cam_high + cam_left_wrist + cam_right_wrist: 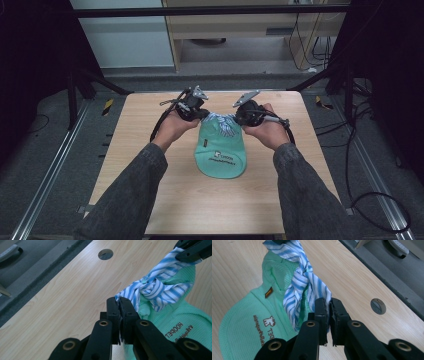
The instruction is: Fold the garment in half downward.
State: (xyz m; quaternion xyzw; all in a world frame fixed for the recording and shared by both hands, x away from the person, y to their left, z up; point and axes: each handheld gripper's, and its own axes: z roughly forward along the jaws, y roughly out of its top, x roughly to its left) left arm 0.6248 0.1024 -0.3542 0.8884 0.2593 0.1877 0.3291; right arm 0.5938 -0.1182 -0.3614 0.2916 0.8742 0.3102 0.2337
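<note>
Wooden table (pixel 150 150), light grain, cable hole near the far edge in both gripper views. Green garment (pixel 220 150), knit mint fabric with a printed logo, lies flat mid-table, rounded hem toward the person, neck end away. Across that far end runs a blue-and-white striped strip (pixel 222 121), knotted or twisted once at its middle, sitting on the garment's collar area; whether it is sewn on or a separate tie I can't tell. Key relation: the strip's long axis runs left-right across the table, at right angles to the garment's near-far length, and each end goes straight into one tool. Left gripper (pixel 199 114) has its jaws clamped on the strip's left end; in its own view (pixel 121 305) the striped cloth is pinched between the pads with the knot up and to the right, and the other tool's tip shows at top right on the far end. Right gripper (pixel 242 117) is likewise clamped on the right end; its view (pixel 327 305) has the fabric in the jaw gap and the knot just ahead. Both hands sit about level with each other, equally close to the knot, tools pointing inward at each other. Judgement: any next move acts along that left-right axis. Pull outward and the knot tightens. Garment is unpinned, so it may drag.
</note>
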